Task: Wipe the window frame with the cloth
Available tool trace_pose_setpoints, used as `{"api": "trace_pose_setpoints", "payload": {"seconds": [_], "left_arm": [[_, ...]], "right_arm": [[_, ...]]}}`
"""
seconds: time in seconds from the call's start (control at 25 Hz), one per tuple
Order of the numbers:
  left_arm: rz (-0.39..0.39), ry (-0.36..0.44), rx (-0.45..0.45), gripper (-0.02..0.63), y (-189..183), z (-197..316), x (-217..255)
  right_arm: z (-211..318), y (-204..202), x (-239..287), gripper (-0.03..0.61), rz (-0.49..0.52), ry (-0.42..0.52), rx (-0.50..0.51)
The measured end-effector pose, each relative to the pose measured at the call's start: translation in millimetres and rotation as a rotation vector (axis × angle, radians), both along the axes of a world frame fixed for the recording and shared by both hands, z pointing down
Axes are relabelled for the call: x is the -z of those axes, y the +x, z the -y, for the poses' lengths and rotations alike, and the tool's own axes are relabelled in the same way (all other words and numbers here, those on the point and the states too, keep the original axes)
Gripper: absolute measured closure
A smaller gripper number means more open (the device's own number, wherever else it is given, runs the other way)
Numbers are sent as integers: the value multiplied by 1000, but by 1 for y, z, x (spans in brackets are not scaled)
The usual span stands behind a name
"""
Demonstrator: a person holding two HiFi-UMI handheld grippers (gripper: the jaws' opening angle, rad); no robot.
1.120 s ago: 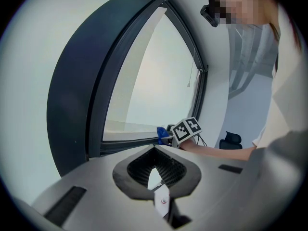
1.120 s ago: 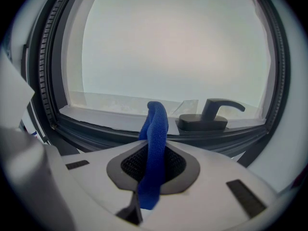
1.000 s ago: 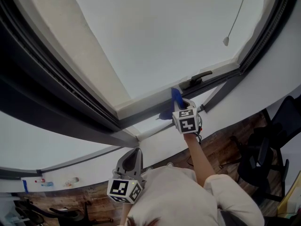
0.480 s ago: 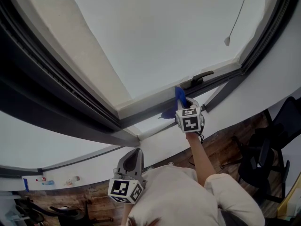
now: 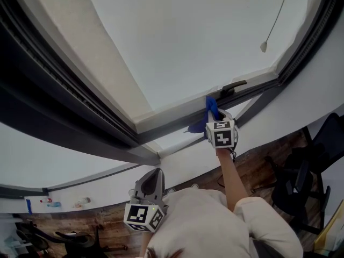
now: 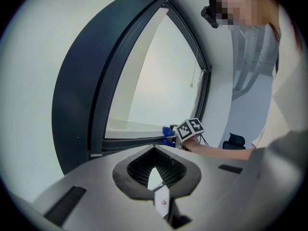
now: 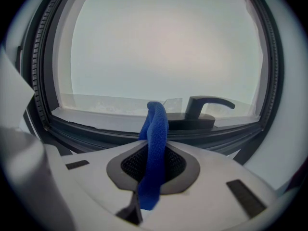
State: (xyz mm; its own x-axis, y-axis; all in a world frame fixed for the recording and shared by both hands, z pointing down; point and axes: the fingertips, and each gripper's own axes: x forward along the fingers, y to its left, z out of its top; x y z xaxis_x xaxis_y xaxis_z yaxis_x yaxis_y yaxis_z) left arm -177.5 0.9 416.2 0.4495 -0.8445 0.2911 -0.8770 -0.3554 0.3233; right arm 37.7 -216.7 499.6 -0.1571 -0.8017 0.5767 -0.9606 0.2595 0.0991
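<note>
I am holding the right gripper (image 5: pixel 215 120) up at the bottom rail of the window frame (image 5: pixel 171 123), with my arm extended toward it. Its fingers are clamping the blue cloth (image 7: pixel 155 129), which is running up between them as a folded strip and is ending at the dark rail, just left of the black window handle (image 7: pixel 208 105). In the head view, the cloth (image 5: pixel 212 107) is showing above the marker cube, against the rail and beside the handle (image 5: pixel 233 87). I am keeping the left gripper (image 5: pixel 151 184) low and close to my body, well apart from the frame; its fingers are resting together with nothing between them. From the left gripper (image 6: pixel 160 199) view, the right gripper (image 6: pixel 179 137) and the cloth (image 6: pixel 168 133) are appearing at the lower edge of the frame (image 6: pixel 79 105). A thin cord with a small weight (image 5: pixel 263 46) is hanging in front of the pane near its right side.
</note>
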Motion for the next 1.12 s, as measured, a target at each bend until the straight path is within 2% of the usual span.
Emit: {"api": "trace_pose_setpoints", "payload": {"seconds": [0.52,0.84,0.96,1.12], "left_arm": [[9,-15,101,604,-28,-30,3],[9,-12,78,604,-50,-56,4],[5,-19,46,604,-56,-65,2],[-4,-20,11,604,-68,-72,2]], "right_arm": [[6,15,1,529,3,16,-49],[6,13,0,529,-31,-64,-72],[-9,-14,12,529,1,-39,-32],[-42,-93,29,529,76,25,116]]}}
